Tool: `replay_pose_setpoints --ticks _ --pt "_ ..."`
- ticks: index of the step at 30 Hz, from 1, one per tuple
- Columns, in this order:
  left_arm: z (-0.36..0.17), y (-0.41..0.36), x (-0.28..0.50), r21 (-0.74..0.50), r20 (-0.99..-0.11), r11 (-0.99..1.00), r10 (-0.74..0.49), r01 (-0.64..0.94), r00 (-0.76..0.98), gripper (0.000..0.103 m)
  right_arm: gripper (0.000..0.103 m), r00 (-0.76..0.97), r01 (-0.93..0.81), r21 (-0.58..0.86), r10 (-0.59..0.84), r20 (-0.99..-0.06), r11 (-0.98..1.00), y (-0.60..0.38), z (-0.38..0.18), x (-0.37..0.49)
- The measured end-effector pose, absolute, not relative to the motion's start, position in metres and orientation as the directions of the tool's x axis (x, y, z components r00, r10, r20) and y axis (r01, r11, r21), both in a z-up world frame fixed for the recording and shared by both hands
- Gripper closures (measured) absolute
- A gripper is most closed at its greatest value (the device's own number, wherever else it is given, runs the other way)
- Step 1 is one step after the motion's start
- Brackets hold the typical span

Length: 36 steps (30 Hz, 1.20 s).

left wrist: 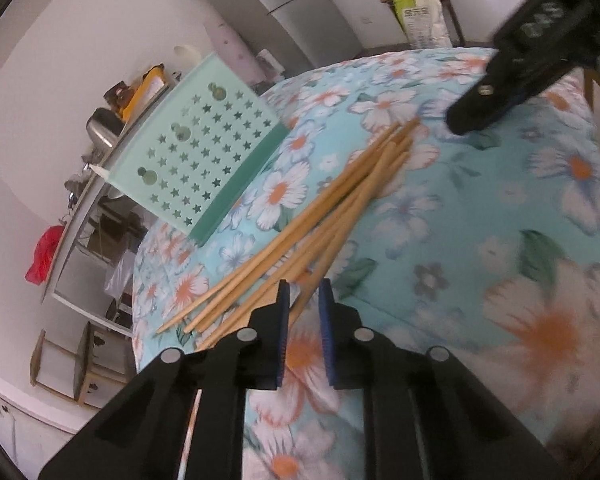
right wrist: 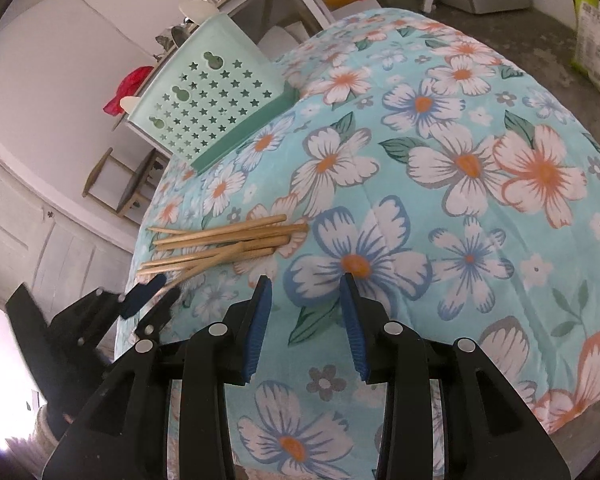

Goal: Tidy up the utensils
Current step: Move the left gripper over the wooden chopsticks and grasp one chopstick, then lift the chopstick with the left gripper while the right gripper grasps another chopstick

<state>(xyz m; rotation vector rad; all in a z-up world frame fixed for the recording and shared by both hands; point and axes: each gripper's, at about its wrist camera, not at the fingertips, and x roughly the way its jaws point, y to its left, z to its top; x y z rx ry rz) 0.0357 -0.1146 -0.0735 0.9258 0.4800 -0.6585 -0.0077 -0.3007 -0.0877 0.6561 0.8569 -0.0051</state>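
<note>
Chopsticks [left wrist: 312,216] beside mint holder [left wrist: 196,152]

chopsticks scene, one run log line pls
chopsticks: loose pile on cloth | holder: apart, none in it | left hand-held gripper: open at pile | right hand-held gripper: open

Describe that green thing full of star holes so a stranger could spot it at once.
Start at the table under the flowered blue cloth. At its far edge stands a mint-green plastic utensil holder, beyond the loose wooden chopsticks. Its wall is punched with rows of small stars, over a darker green base strip.
</note>
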Motion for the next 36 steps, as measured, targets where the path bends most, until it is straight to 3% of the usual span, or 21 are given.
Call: replay_pose_setpoints --ticks 15,24,28,31,36 --pt "-0.073 -0.135 0.029 0.526 -0.723 0.328 -0.313 0.785 0.616 0.084 0.068 0.664 0.260 0.533 0.252 -0.704 0.805 -0.301 -0.090 -0.007" --pt "-0.079 -0.156 0.040 0.491 -0.733 0.340 -0.337 0.802 0.592 0.090 0.068 0.663 0.263 0.536 0.254 -0.705 0.802 -0.299 -0.090 -0.007" --pt "-0.058 -0.151 0.048 0.409 -0.745 0.399 -0.374 0.821 0.553 0.098 0.068 0.664 0.259 0.538 0.257 -0.702 0.802 -0.300 -0.090 -0.008" --pt "-0.040 -0.139 0.062 0.306 -0.755 0.484 -0.400 0.820 0.519 0.098 0.068 0.665 0.258 0.539 0.258 -0.701 0.802 -0.301 -0.089 -0.009" --pt "-0.015 -0.101 0.095 0.061 -0.757 0.662 -0.457 0.747 0.467 0.098 0.066 0.671 0.242 0.534 0.258 -0.695 0.810 -0.299 -0.082 -0.009"
